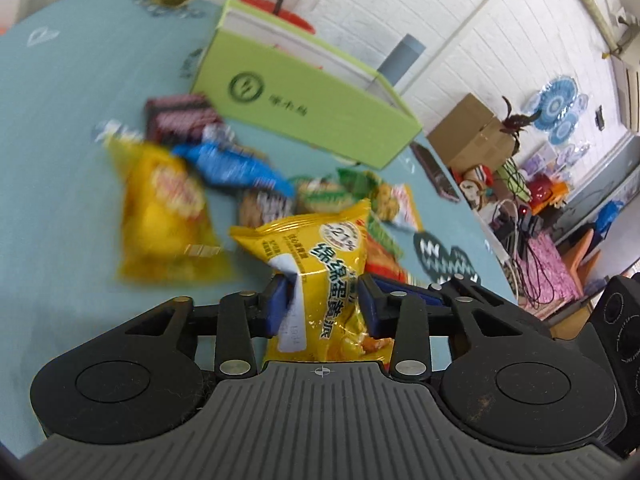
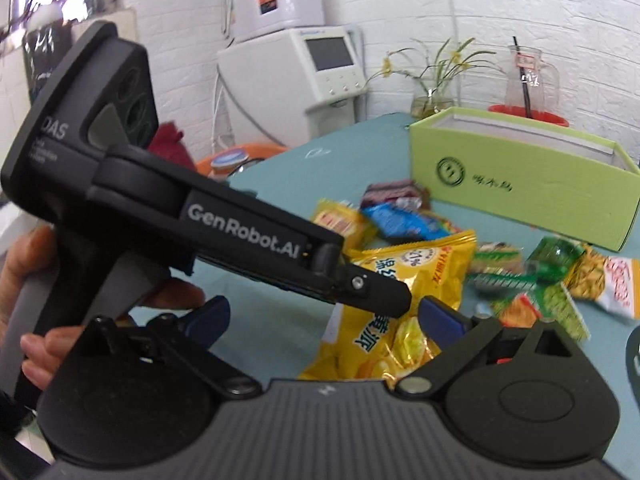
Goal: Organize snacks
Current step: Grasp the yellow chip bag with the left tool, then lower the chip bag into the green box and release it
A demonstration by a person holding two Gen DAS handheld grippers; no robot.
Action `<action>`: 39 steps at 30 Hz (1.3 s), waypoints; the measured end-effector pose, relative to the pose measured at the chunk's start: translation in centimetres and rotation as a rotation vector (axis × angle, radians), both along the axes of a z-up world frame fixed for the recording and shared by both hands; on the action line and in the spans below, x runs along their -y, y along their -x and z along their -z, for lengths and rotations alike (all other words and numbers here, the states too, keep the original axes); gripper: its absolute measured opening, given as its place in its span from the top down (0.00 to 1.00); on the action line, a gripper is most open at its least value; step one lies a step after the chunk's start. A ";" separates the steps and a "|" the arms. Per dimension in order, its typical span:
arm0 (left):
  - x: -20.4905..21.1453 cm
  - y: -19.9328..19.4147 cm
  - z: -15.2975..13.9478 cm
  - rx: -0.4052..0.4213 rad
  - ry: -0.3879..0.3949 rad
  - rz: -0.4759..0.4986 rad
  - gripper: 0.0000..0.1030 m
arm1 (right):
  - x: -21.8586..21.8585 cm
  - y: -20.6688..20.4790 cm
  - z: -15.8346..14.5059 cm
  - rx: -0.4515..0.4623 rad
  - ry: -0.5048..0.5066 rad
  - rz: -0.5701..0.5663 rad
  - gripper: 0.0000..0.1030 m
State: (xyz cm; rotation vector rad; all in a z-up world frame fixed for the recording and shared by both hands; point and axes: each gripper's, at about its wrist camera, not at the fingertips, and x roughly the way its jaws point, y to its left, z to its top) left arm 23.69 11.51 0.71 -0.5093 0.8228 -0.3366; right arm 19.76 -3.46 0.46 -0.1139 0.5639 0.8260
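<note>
On the left of the blue table [image 1: 72, 128] lies a big yellow chip bag [image 1: 164, 216], blurry in the left camera. Just to its right is a small pile of snacks: a dark red packet [image 1: 178, 118], a blue packet [image 1: 228, 166], then green packets [image 1: 324, 194] and a white and red packet [image 1: 402, 208] farther right. Behind the pile stands a green box [image 1: 308, 104] with its top open. From here I cannot tell if any snacks are inside it yet.

The left tongs [image 1: 323, 300] are squeezed on a yellow cake bag [image 1: 320, 276]. The blue pads [image 1: 278, 306] press it from both sides, and the bag sits up above the pile, off the table, I think.

In the right camera the same yellow cake bag [image 2: 404, 300] shows in the middle, with the left tongs [image 2: 384, 296] reaching across in a hand [image 2: 36, 288]. The right tongs [image 2: 320, 320] are spread wide and hold nothing. The green box [image 2: 520, 176] is far to the right, well apart from the bag.

The job looks like it is only starting. One bag is picked up. Most snacks lie loose on the table and need to go in the box.
</note>
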 end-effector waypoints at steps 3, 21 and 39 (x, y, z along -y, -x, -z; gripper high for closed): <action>-1.2 1.6 0.6 -0.008 0.016 -0.043 0.61 | -0.1 2.2 0.4 0.052 0.022 0.038 0.05; -1.6 0.8 2.6 -0.041 0.030 0.040 0.87 | -0.9 -0.3 3.3 -0.117 -0.019 0.129 0.27; -2.1 -12.1 -8.3 0.237 -0.029 0.031 0.87 | -1.5 -14.5 -6.6 0.161 0.020 0.137 0.31</action>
